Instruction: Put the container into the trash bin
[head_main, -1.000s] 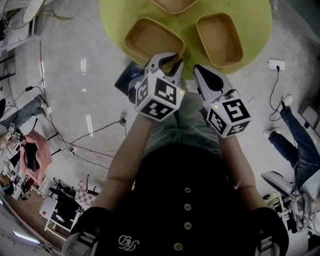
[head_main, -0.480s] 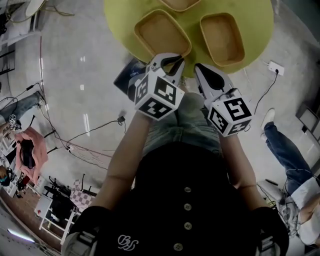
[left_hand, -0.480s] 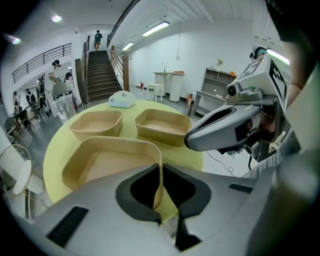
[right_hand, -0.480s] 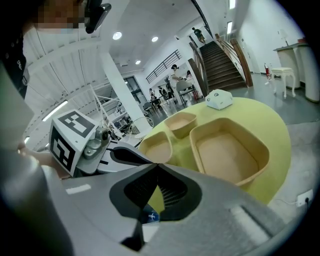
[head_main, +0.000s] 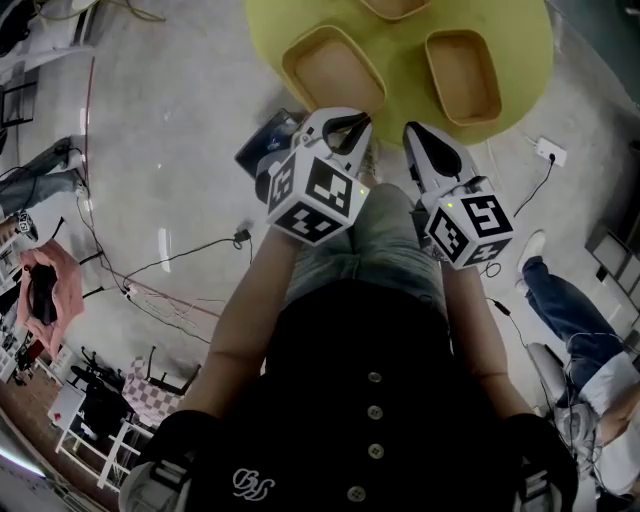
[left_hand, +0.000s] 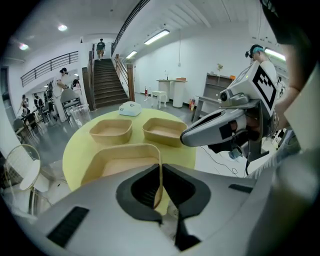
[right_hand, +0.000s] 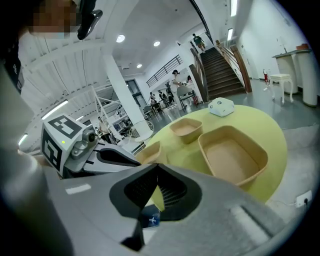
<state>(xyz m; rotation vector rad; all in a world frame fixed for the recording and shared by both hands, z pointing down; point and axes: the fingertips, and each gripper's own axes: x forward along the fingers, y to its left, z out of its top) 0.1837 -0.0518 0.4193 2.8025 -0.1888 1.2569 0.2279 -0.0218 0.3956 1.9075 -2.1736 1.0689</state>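
A: Three tan tubs sit on the round yellow table (head_main: 405, 70), and the left gripper (left_hand: 161, 166) has just been closing. Its jaws are now pinched tight on the thin wall of the container (left_hand: 117, 165) at the table's near edge!

B: And the right gripper (right_hand: 157, 165)?

A: Jaws together with nothing between them, hanging beside the left one just off that near edge.

B: The others?

A: The second container (head_main: 463, 75) is by the right-hand edge and the third container (head_main: 395, 5) is toward the far edge, both untouched.
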